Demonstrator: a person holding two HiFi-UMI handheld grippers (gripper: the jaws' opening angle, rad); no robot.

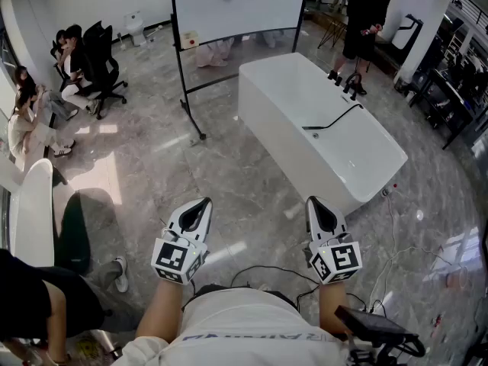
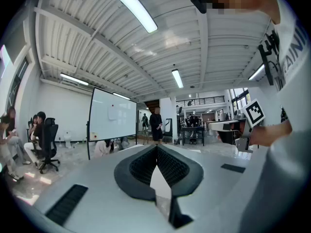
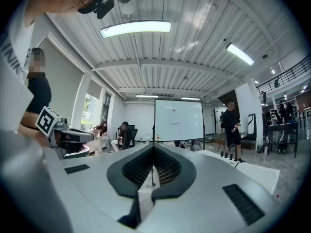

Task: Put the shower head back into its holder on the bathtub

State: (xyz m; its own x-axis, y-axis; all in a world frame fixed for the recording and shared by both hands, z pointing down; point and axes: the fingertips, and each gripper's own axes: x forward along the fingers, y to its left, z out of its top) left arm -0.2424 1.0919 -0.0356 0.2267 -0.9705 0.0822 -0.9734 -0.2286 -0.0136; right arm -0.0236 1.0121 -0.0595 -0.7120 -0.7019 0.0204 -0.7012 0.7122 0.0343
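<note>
Both tongs are closed and empty: your left gripper (image 1: 200, 208) and right gripper (image 1: 316, 207) sit level, well short of the white bathtub (image 1: 278, 139). The black shower head (image 1: 314, 128) lies on its top, with the hose running to the far-corner taps (image 1: 351, 84). It is probably light, rigid and slippery, so grip the handle.

An open lab-like hall was shown: a whiteboard (image 1: 238, 6), office chairs (image 1: 103, 59) and a free-standing bathtub (image 1: 293, 147) were placed on a marble floor (image 1: 229, 181) under strip lights (image 3: 135, 28).
</note>
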